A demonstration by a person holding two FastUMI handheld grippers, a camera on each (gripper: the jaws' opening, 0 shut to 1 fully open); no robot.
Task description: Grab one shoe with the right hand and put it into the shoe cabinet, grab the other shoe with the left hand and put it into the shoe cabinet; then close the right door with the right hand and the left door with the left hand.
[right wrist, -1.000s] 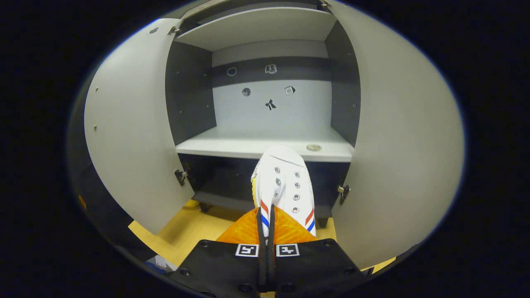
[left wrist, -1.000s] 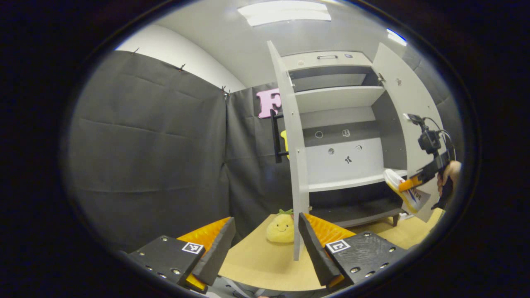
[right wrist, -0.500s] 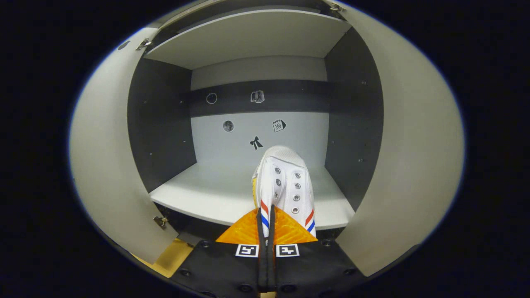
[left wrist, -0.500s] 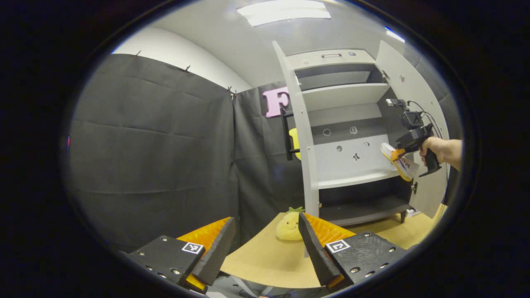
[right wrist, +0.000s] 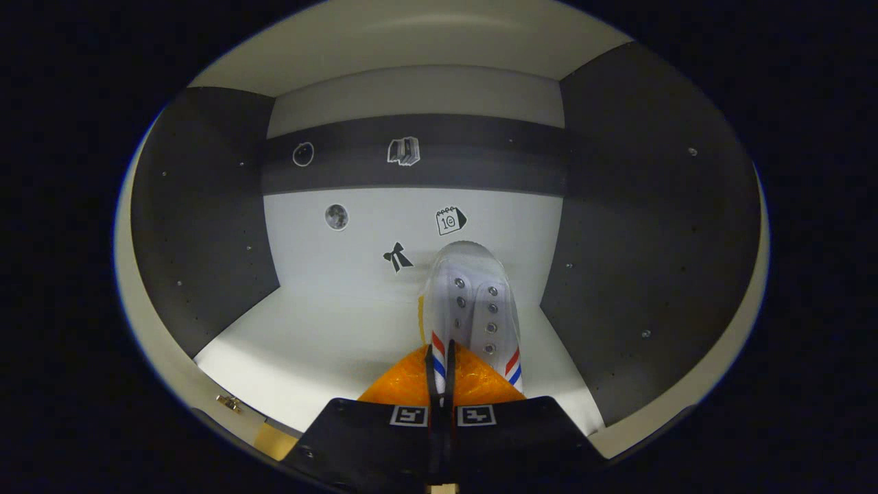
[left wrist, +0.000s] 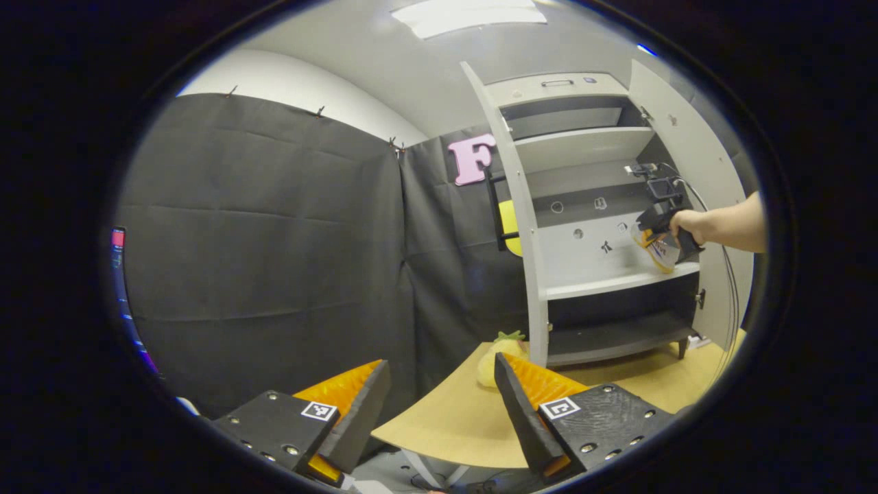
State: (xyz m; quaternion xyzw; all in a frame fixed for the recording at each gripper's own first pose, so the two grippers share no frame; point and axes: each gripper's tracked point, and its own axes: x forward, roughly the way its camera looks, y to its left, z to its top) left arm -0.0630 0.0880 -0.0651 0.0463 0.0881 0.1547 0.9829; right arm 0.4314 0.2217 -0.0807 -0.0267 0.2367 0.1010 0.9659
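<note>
My right gripper [right wrist: 442, 367] is shut on a white sneaker [right wrist: 470, 309] with red and blue stripes, held toe-first inside the shoe cabinet above its middle shelf [right wrist: 322, 336]. The left gripper view shows that right gripper [left wrist: 651, 230], a hand on it, and the sneaker [left wrist: 660, 250] inside the cabinet [left wrist: 590, 226] just over the shelf. Both cabinet doors stand open: the left door [left wrist: 521, 206] edge-on and the right door [left wrist: 693, 158]. My left gripper [left wrist: 439, 391] is open and holds nothing, low and well away from the cabinet.
A yellow plush toy [left wrist: 492, 357] sits on the wooden floor [left wrist: 453, 418] by the foot of the left door. Black cloth walls [left wrist: 260, 254] stand to the left of the cabinet. Small stickers mark the cabinet's back panel [right wrist: 384, 226].
My right gripper has carried the sneaker up and forward, from in front of the shelf edge to inside the cabinet over the middle shelf. The left gripper has swung slightly left, staying open.
</note>
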